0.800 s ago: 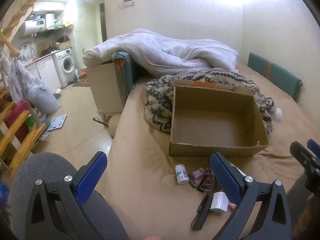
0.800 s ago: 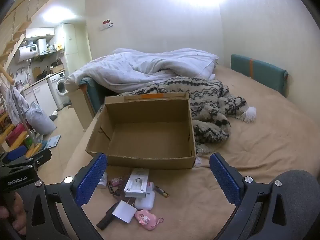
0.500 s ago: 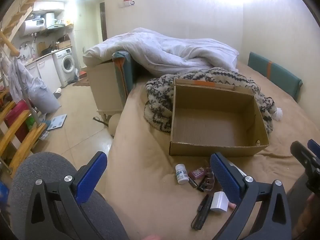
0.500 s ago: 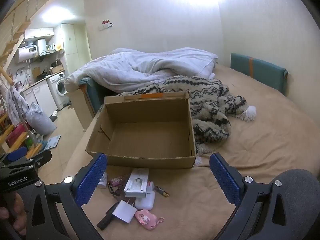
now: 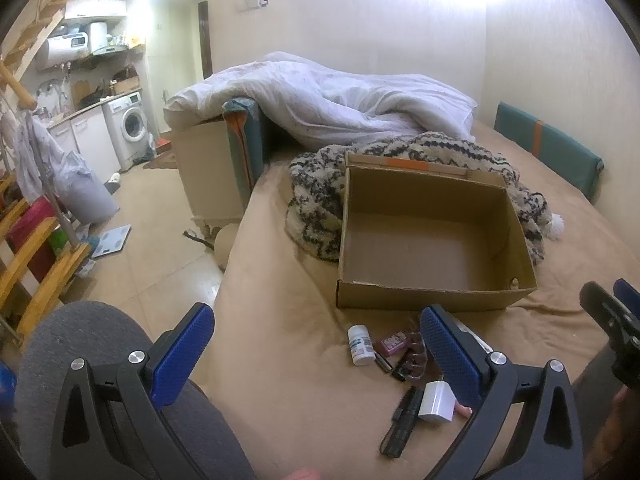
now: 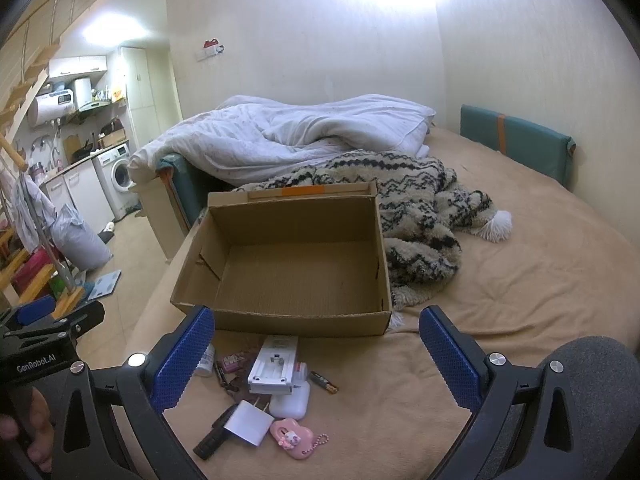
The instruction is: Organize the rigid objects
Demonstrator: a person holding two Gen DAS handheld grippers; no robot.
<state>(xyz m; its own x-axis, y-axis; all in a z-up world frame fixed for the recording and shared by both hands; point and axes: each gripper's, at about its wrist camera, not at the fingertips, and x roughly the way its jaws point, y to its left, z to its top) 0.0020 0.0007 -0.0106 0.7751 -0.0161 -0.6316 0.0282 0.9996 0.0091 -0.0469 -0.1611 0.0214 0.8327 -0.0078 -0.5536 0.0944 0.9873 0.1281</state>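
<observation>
Cardboard box (image 6: 288, 264) sits open and bare on the tan bed (image 6: 520, 280), straight ahead of the right claw (image 6: 316, 356) and ahead and to the right of the left claw (image 5: 316, 354). Both claws hang with their blue pads spread wide, nothing between them.

Small things lie in a loose cluster on the bed between the box's near wall and the claws. Under the right claw, toward its left finger, are a white power strip (image 6: 274, 364), a white earbud case (image 6: 290, 402) just below it, a white plug adapter (image 6: 248, 422), a pink heart keychain (image 6: 292, 438), a black oblong item (image 6: 212, 436) and a battery (image 6: 324, 382). A white pill bottle (image 5: 360, 346) lies between the left claw's fingers, closer to its right one.

Beyond the box lie a patterned fleece blanket (image 6: 420, 208) and a white duvet (image 6: 288, 136). A grey-clad knee (image 5: 80, 360) shows under the left claw.
</observation>
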